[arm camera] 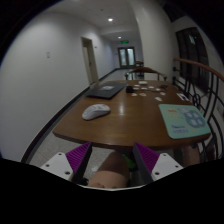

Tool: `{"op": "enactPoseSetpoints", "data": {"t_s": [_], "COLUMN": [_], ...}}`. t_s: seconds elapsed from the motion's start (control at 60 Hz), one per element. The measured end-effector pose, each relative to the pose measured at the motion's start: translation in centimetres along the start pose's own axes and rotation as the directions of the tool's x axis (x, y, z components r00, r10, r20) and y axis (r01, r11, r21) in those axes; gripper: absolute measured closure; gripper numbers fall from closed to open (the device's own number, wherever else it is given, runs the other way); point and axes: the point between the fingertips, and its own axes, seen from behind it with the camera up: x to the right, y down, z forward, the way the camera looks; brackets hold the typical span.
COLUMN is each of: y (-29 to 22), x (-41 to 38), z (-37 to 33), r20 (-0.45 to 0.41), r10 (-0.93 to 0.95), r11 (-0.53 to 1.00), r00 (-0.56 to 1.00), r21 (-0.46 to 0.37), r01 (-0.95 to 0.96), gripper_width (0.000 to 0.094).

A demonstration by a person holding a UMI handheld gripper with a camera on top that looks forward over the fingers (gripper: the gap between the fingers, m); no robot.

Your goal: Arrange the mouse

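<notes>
A white mouse [96,111] lies on the brown wooden table [130,120], on its left part, well beyond my fingers. A dark flat pad or laptop [105,90] lies on the table farther back from the mouse. My gripper [113,158] is open and holds nothing. Its purple pads [80,156] stand wide apart, below and short of the table's near edge. A rounded skin-coloured shape [108,178] shows low between the fingers; I cannot tell what it is.
A pale green mat [183,121] with printed marks lies on the table's right side. Small light items [150,85] lie at the far end. A dark railing [200,85] runs along the right. A corridor with doors [128,57] lies beyond.
</notes>
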Motion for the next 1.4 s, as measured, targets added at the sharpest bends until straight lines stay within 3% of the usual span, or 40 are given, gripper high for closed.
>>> {"op": "enactPoseSetpoints", "data": {"t_s": [0.267, 0.483, 0.833, 0.85, 0.917, 1.033, 1.083, 1.267, 1.333, 1.4], "y": [0.4, -1.9, -3.3, -3.4, -3.7, -2.1, -1.5, -11.4, -13.8, -13.0], "x": [-2.5, -4.7, -4.3, -4.2, -3.6, -4.9, -5.1, 2.5, 9.6, 18.3], "z": [2.8, 5.8, 9.3, 9.4, 9.7, 5.9, 4.0, -10.7, -16.3, -20.7], "r20": [0.131, 0.110, 0.064, 0.052, 0.025, 0.108, 0.141, 0.084, -0.011, -0.135], "r10": [-0.075, -0.154, -0.145, -0.145, -0.166, -0.199, -0.192, -0.174, -0.141, -0.087], "r11": [0.997, 0.987, 0.984, 0.984, 0.982, 0.975, 0.974, 0.969, 0.956, 0.960], "r00": [0.989, 0.982, 0.987, 0.988, 0.986, 0.974, 0.971, 0.981, 0.990, 0.987], "r21": [-0.008, -0.017, -0.099, -0.099, -0.093, -0.081, -0.093, 0.193, 0.260, 0.255], "r01": [0.076, 0.157, 0.151, 0.150, 0.167, 0.208, 0.206, 0.155, 0.139, 0.119], "gripper_width": [0.0101, 0.0103, 0.0117, 0.0134, 0.0390, 0.0570, 0.0587, 0.0590, 0.0591, 0.0591]}}
